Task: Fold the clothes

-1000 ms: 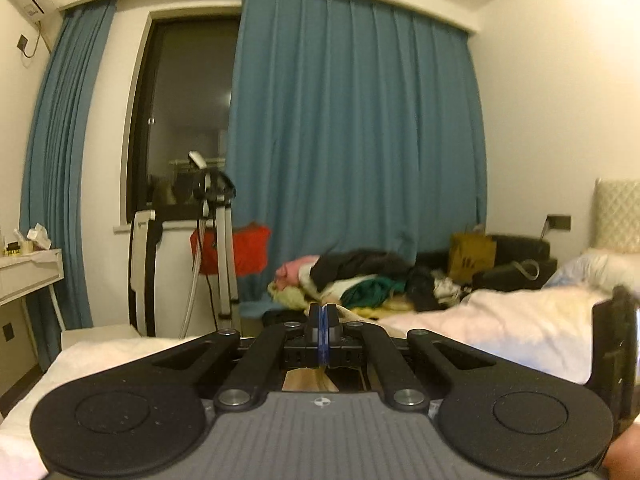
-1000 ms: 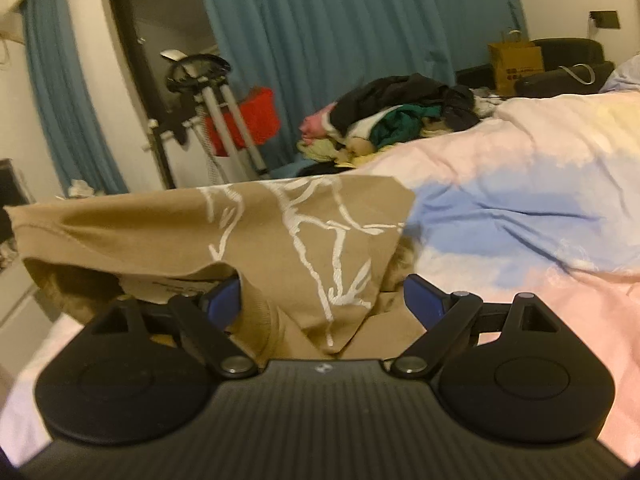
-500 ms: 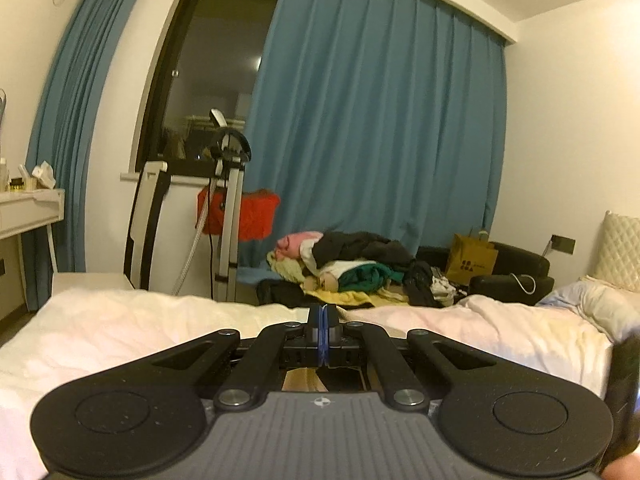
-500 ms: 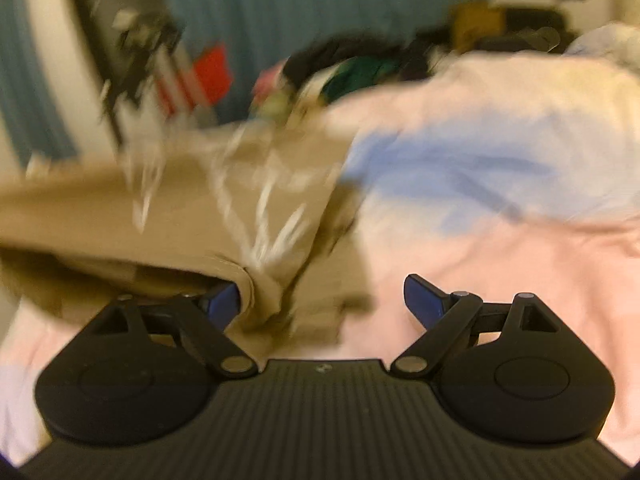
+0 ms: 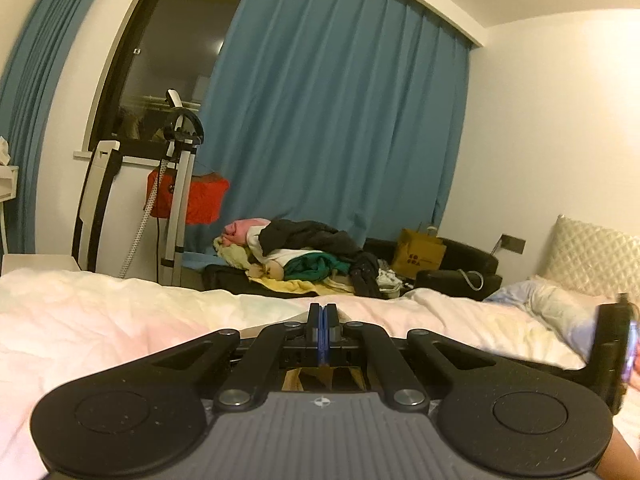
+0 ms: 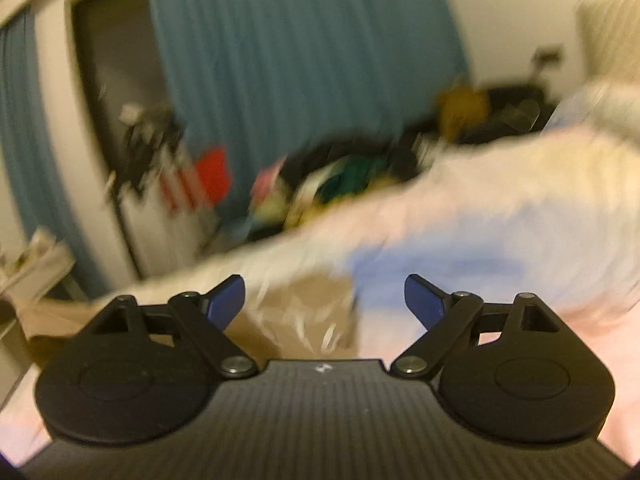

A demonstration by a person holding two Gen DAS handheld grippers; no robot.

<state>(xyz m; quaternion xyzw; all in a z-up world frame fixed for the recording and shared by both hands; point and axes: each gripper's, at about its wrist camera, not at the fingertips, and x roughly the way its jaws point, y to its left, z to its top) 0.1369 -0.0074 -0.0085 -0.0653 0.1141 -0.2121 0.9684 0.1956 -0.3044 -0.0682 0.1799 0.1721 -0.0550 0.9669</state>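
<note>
Left wrist cam: low over my bed [image 5: 100,320], looking level across it toward the blue curtain [image 5: 340,140] | Right wrist cam: blurred, tilted, close above the bed [image 6: 500,208], same heading | Shared: curtain [image 6: 300,80], clothes pile [image 5: 304,256] [image 6: 340,184], far bed edge

The whole right wrist view is smeared with motion blur: the tan garment [image 6: 304,312] is a soft patch whose white print cannot be read, and the clothes pile [image 6: 340,176] beyond the bed [image 6: 500,216] is mere colour. In the left wrist view the left gripper [image 5: 322,322] hides nearly all the tan cloth beneath its closed jaws.
</note>
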